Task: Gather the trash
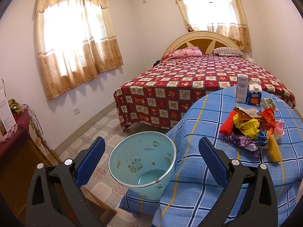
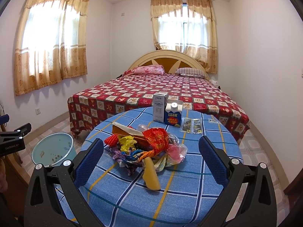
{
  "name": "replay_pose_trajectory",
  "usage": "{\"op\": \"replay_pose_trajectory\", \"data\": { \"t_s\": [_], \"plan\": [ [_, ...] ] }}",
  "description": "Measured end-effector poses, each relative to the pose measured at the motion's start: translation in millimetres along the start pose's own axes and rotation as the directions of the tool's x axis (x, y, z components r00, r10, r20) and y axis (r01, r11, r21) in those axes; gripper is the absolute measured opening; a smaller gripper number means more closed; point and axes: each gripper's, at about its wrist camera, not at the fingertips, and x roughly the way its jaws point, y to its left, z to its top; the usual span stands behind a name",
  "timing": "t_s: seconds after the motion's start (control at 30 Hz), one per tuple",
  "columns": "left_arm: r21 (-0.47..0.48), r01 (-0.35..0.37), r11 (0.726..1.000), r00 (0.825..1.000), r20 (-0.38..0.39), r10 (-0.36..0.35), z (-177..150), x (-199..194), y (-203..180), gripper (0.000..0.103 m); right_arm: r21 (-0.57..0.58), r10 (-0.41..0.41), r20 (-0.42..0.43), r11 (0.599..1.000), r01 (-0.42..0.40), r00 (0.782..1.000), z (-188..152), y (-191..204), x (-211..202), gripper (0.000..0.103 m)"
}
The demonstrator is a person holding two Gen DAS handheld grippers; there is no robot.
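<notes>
Here, in the left wrist view, the left gripper [image 1: 151, 162] is spread wide with nothing between its blue pads, and the pale turquoise bin [image 1: 142, 162] with frog prints sits framed between them, its mouth open and tilted toward the camera. The bin stands on the tiled floor, touching the hanging edge of the blue checked cloth on the surface [image 1: 198, 170]. The trash pile [image 1: 251, 130] lies on the surface to the right of the bin, beyond the right-hand pad: crumpled red, yellow, orange and purple wrappers with a yellow sponge-like piece at its near edge. Behind the pile stand a white milk carton [image 1: 241, 89] and a blue "Look" carton [image 1: 254, 94], touching side by side.

In the right wrist view, the right gripper [image 2: 151, 160] is likewise wide open and empty, and the trash pile [image 2: 145, 147] lies straight ahead between its pads, near the middle of the surface [image 2: 189, 189]. The bin [image 2: 53, 149] is to the left of the pile, below the surface's edge. Small dark sachets [image 2: 191, 125] lie right of the cartons.
</notes>
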Motion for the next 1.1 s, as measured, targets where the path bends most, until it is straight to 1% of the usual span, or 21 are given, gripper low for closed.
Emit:
{"op": "replay_pose_trajectory", "data": {
  "t_s": [1.1],
  "plan": [
    [0.007, -0.012, 1.0, 1.0, -0.007, 0.012, -1.2, 4.2, 2.4, 0.097, 0.006, 0.007, -0.015, 1.0, -0.007, 1.0, -6.9, -3.5, 5.7, 0.098]
  ]
}}
